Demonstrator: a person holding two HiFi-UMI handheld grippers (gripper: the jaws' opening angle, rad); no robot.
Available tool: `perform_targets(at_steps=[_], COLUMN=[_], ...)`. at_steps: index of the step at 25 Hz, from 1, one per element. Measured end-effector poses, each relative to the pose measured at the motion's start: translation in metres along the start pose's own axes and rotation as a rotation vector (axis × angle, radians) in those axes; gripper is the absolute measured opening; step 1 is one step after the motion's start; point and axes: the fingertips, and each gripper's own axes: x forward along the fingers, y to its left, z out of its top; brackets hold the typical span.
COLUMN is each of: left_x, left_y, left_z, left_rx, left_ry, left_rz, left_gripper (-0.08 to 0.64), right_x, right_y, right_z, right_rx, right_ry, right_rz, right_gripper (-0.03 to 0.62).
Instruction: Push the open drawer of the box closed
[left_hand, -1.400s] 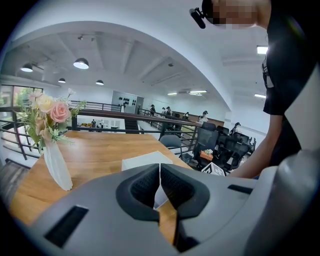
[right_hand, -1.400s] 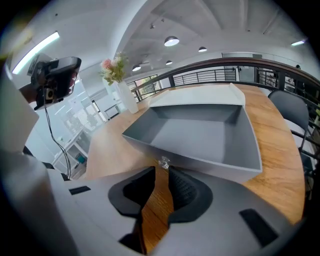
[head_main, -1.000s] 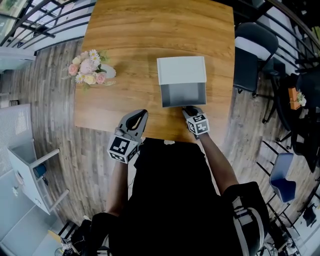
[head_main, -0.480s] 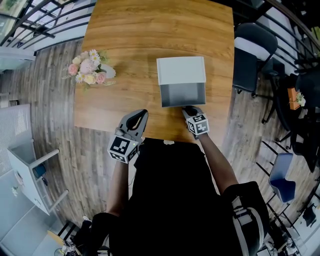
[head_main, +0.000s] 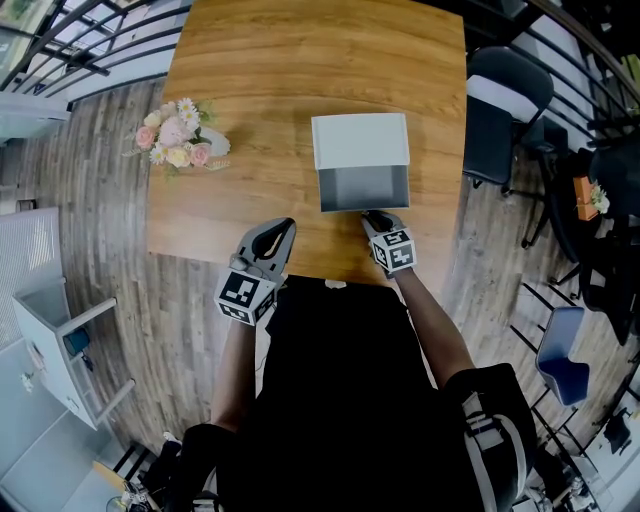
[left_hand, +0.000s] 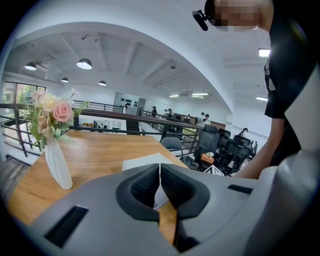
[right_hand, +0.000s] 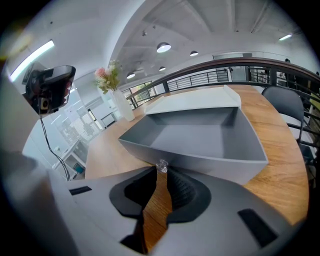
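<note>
1. Wooden counter (head_main: 300, 60) carries a white box (head_main: 360, 140). Its grey drawer (head_main: 365, 187) stands open, out of the box on the side toward the person, with its grey floor in plain view.
2. A small clear knob (right_hand: 162, 166) sits at the middle of the drawer's front wall, the wall farthest from the box.
3. The right gripper (head_main: 373, 215) is at that front wall. Its jaws are pressed together at the tips, and the tips lie right at the knob.
4. The left gripper (head_main: 282, 228) hangs to the left of the box and nearer the person, well apart from the drawer, over the counter's near edge. Its jaws are closed on each other, tip to tip.
5. Each gripper carries a cube with black-and-white square markers: the left cube (head_main: 245, 295) and the right cube (head_main: 395, 252).
6. A pale vase of pink and cream flowers (head_main: 178, 135) stands well to the left of the box, at the counter's edge.
7. A dark chair (head_main: 500, 110) stands to the right of the box, off the counter.
</note>
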Motion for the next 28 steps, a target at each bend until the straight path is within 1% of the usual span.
perform_targets(at_steps=[16, 28], left_x=[-0.001, 0.001], left_y=[0.003, 0.001], left_z=[-0.006, 0.000], left_rx=[-0.004, 0.006], left_ry=[0.007, 0.012], left_rz=[0.010, 0.000], left_gripper=[0.026, 0.026], right_x=[0.006, 0.010], right_y=[-0.008, -0.014], right_z=[0.010, 0.024], right_rx=[0.012, 0.012], right_ry=[-0.018, -0.026], right_rz=[-0.014, -0.017], right_gripper=[0.080, 0.081])
